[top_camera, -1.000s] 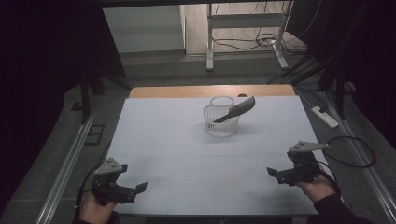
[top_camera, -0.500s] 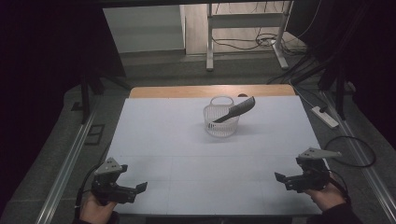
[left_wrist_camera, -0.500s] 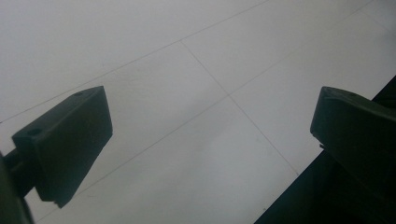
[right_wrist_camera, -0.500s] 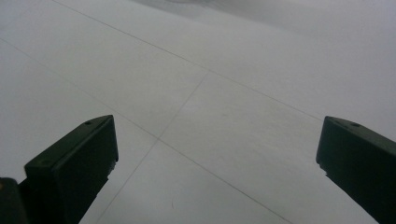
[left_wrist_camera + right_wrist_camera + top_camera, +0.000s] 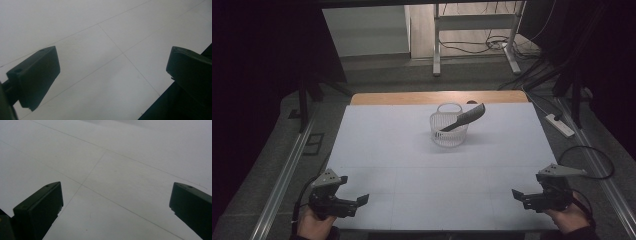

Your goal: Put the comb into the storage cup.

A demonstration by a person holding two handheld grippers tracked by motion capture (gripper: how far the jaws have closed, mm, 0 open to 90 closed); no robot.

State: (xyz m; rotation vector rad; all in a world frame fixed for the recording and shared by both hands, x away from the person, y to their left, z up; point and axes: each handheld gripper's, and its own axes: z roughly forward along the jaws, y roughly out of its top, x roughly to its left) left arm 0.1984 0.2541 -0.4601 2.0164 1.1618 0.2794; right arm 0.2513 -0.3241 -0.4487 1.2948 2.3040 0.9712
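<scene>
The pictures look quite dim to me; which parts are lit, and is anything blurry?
High view: the white table is lit, the surroundings dark; the basket and comb look sharp. Left gripper view and right gripper view: grey, even light, the near jaws dark and soft.

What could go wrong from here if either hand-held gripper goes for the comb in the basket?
1. The dark comb leans on the rim of the small white basket, its upper end sticking out past it; pulling it sideways might tip the light basket.
2. Both the left hand-held gripper and right hand-held gripper sit open at the table's near edge, far from the basket, so a long reach may arrive misaligned.
</scene>
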